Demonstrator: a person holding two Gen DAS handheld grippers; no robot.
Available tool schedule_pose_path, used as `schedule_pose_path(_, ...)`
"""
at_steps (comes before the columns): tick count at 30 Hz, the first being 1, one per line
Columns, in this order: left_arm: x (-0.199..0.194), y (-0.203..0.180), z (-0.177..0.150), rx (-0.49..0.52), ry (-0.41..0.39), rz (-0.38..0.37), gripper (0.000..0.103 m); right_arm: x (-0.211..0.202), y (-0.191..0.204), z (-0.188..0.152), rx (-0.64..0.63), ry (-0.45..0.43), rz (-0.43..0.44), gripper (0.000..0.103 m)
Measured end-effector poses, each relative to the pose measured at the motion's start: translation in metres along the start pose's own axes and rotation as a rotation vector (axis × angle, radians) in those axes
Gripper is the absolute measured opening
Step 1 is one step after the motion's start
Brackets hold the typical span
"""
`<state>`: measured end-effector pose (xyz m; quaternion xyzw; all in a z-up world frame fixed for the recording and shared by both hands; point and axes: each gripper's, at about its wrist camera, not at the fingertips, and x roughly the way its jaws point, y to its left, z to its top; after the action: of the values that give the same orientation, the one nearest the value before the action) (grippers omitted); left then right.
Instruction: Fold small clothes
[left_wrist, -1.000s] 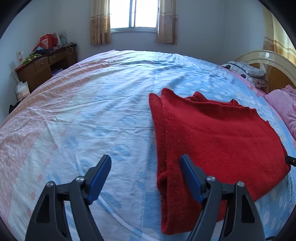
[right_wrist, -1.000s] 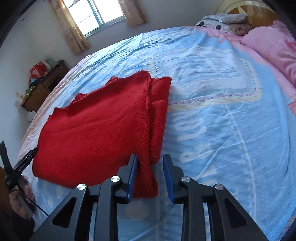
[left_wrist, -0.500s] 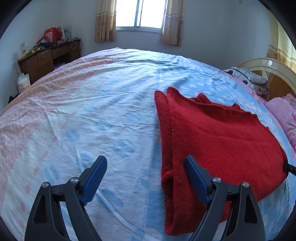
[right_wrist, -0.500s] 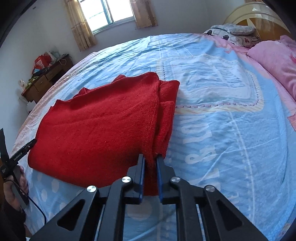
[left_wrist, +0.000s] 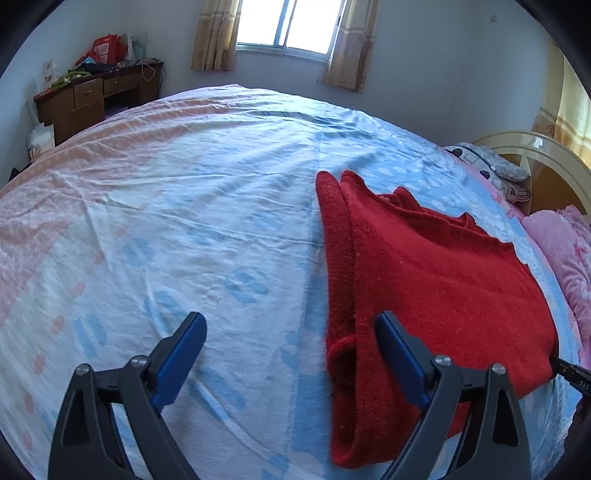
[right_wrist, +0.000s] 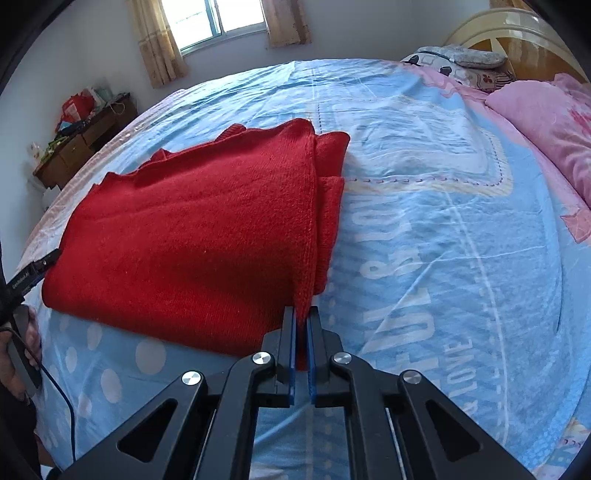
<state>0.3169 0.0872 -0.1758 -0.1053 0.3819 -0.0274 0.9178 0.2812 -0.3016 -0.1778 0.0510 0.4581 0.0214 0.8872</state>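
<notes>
Bedroom, mid-fold: a red sweater (left_wrist: 436, 280) lies flat on the bed (left_wrist: 184, 221), already doubled into a long slab.

Farthest to the left of the left gripper, a wooden desk (left_wrist: 92, 99) piled with clutter stands against the wall, well apart from the work. The left gripper (left_wrist: 291, 343) hovers over the blue-and-pink sheet with its jaws spread wide and nothing between them. The sweater's near corner sits just to that gripper's right, where a rolled cuff (left_wrist: 341, 354) shows beside the right-hand fingertip (left_wrist: 391, 343); whether that fingertip touches the knit cannot be told.

Seen from the right gripper (right_wrist: 302, 325), the sweater (right_wrist: 192, 229) stretches away ahead and to its left, its long folded edge running almost straight forward from the jaws. Those jaws are pinched narrow on the near corner of that edge, red knit visible between the blue pads (right_wrist: 292, 332). To the right of this gripper lie bare sheet, then pink pillows (right_wrist: 546, 125) and a headboard (right_wrist: 517, 26) at the far side.

As a judgement, the coming fold depends on this layout: the right gripper already holds one near corner, while the opposite near corner lies closest to the left gripper, just to its right. The garment's long axis points away from both, so carrying the near end forward over the far end looks like the natural next fold.
</notes>
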Motion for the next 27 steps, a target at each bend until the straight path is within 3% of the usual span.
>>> schedule_pose_path(3, 0.000, 0.001, -0.001, -0.009, 0.000, -0.007, 0.096, -0.005, 0.004, 0.001, -0.023, 0.000, -0.017, 0.004)
schedule_pose_path(5, -0.001, 0.001, -0.001, -0.013, -0.002, -0.009, 0.098, -0.019, 0.008, 0.008, -0.018, -0.046, -0.023, 0.005)
schedule_pose_path(8, -0.001, 0.003, -0.001, -0.017, -0.002, -0.015, 0.098, -0.040, 0.020, 0.023, -0.038, -0.153, -0.059, 0.016)
schedule_pose_path(10, -0.001, 0.003, -0.001, -0.018, -0.002, -0.016, 0.098, -0.040, 0.033, 0.035, -0.069, -0.177, -0.034, 0.021)
schedule_pose_path(13, -0.001, 0.003, -0.001, -0.016, -0.004, -0.014, 0.098, -0.019, 0.042, 0.046, -0.077, -0.135, -0.010, 0.021)
schedule_pose_path(15, -0.002, 0.003, -0.002, -0.018, -0.005, -0.013, 0.099, 0.005, 0.038, 0.046, -0.051, -0.063, -0.017, 0.021)
schedule_pose_path(20, -0.005, 0.004, -0.003, -0.021, -0.018, -0.018, 0.100, 0.015, 0.033, 0.015, -0.045, 0.026, -0.018, 0.020)
schedule_pose_path(23, -0.005, 0.000, -0.003, -0.004, -0.025, -0.006, 0.100, 0.010, 0.037, 0.000, -0.097, -0.006, -0.046, 0.020)
schedule_pose_path(27, -0.004, -0.005, -0.001, 0.021, -0.026, 0.034, 0.103, 0.013, 0.034, 0.001, -0.042, -0.004, -0.046, 0.020)
